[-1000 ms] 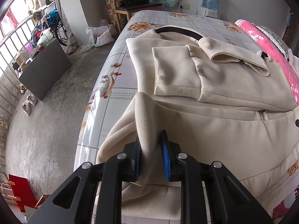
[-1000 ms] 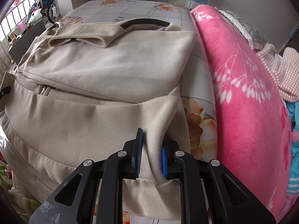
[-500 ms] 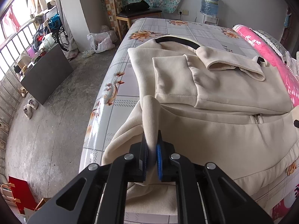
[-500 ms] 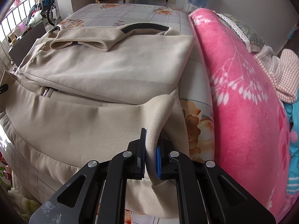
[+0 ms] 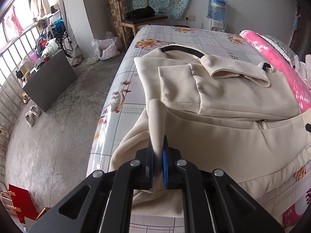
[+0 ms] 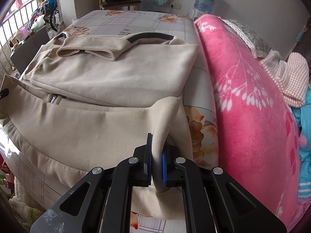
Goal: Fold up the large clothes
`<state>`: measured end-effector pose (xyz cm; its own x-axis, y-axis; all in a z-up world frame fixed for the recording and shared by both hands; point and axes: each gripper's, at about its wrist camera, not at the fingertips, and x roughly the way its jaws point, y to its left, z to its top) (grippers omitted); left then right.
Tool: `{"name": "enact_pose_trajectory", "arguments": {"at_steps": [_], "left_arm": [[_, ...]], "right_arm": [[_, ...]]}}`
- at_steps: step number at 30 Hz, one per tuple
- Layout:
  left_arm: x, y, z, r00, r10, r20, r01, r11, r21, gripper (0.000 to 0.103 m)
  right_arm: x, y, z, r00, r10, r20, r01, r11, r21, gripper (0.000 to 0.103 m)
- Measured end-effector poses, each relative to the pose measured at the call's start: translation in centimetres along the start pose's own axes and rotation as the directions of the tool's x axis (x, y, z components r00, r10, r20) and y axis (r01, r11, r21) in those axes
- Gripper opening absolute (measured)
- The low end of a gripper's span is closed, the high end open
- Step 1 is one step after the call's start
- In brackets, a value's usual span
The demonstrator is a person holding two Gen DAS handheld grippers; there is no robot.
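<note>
A large beige zip jacket lies on the bed, both sleeves folded across its chest, black collar at the far end. It also shows in the right wrist view. My left gripper is shut on the ribbed hem at the jacket's near left corner and holds it raised. My right gripper is shut on the ribbed hem at the near right corner, also raised.
The bed has a glossy floral sheet. A rolled pink blanket runs along its right side with a checked cloth beyond. Bare concrete floor, a dark cabinet and a chair lie left and behind.
Both grippers closed on the jacket's hem corners and lifted them up; the fabric now stands in taller peaks above the jaws.
</note>
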<state>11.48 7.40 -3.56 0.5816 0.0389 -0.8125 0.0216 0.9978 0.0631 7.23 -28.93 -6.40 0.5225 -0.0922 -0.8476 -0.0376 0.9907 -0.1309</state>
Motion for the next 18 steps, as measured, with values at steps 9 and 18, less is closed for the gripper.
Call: {"name": "enact_pose_trajectory", "arguments": {"at_steps": [9,18], "left_arm": [[-1.1,-0.1,-0.3,1.000,0.001,0.027,-0.001,1.000,0.002,0.006],[-2.5,-0.1,-0.6,0.998,0.004,0.055,-0.004,1.000,-0.001,0.006]], "right_arm": [[-1.0,-0.2,-0.3,1.000,0.004,0.029,-0.004,1.000,0.013,0.006],[-2.2,-0.3,-0.9,0.998,0.010,0.057,-0.012,1.000,0.028,0.005]]}}
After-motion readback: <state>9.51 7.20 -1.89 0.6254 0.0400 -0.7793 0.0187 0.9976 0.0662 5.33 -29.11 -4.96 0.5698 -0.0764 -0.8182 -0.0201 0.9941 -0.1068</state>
